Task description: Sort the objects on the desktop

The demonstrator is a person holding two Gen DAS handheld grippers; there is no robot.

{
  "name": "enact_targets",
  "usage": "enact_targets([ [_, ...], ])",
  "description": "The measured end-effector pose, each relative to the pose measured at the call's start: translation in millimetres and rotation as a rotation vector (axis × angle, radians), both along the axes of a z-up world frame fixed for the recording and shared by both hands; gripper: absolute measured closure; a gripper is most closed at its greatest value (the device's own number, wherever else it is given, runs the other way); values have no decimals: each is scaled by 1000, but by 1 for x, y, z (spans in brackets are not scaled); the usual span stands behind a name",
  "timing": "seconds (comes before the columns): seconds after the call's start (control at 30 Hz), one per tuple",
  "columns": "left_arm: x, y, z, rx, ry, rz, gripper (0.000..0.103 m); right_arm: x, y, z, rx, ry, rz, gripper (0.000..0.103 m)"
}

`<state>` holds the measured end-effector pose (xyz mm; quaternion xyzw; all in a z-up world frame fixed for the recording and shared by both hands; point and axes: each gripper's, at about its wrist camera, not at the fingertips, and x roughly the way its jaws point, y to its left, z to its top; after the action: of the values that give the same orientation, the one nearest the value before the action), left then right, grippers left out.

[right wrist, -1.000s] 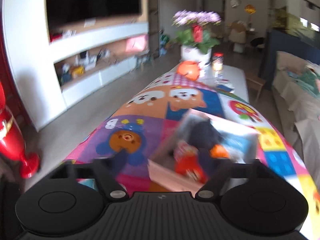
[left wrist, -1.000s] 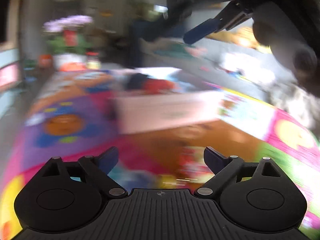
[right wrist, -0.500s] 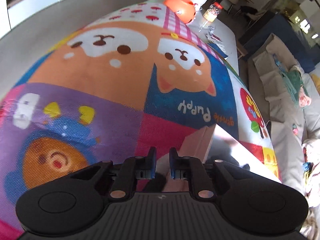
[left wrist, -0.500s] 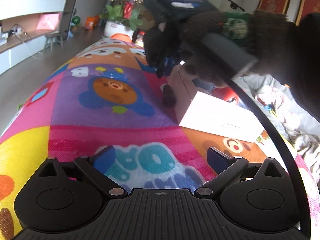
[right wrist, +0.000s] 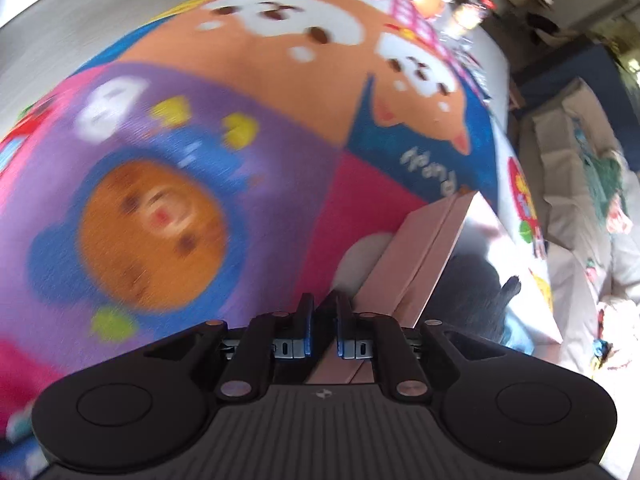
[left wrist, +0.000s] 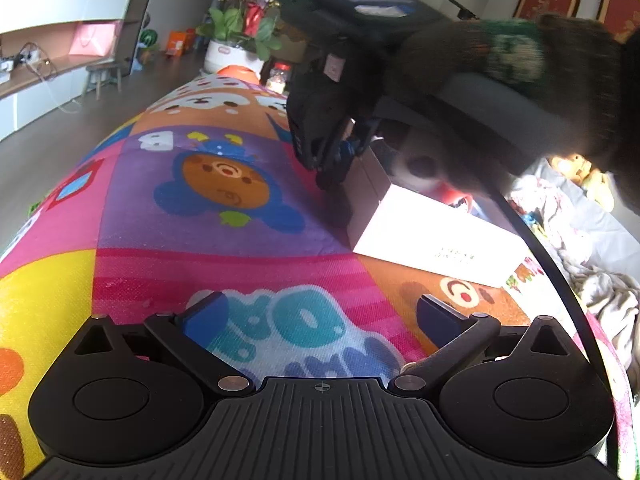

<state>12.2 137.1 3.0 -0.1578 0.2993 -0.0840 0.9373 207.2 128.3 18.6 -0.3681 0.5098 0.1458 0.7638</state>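
Note:
A pale pink open box sits on the colourful cartoon mat, with a red toy and dark things inside. My left gripper is open and empty, low over the mat in front of the box. My right gripper hangs just above the box's near-left wall. In the right wrist view its fingers are nearly closed with a narrow gap, nothing between them, beside the pink box wall. A dark item lies inside the box.
A flower pot, an orange round object and a jar stand at the mat's far end. A sofa with clothes runs along the right. Shelves line the left wall.
My right gripper has drawn back a little along the box's left wall, fingers still nearly closed. My left gripper stays open and has barely moved in the last half second.

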Motion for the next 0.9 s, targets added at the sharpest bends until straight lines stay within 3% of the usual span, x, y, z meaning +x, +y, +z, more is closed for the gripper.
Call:
enact_targets([
  [0.23, -8, -11, 0, 53, 10, -60, 0, -69, -27, 18, 89, 144, 99, 93],
  [0.33, -8, -13, -1, 68, 15, -47, 0, -64, -35, 42, 170, 72, 71, 93],
  [0.4, -7, -13, -1, 69, 22, -40, 0, -45, -31, 50, 172, 17, 36, 93],
  [0.63, -9, 5, -3, -33, 9, 8, 0, 20, 5, 9, -71, -124, 35, 94],
  [0.9, -10, 9, -4, -70, 0, 7, 0, 32, 30, -34, -312, -163, 116, 94],
])
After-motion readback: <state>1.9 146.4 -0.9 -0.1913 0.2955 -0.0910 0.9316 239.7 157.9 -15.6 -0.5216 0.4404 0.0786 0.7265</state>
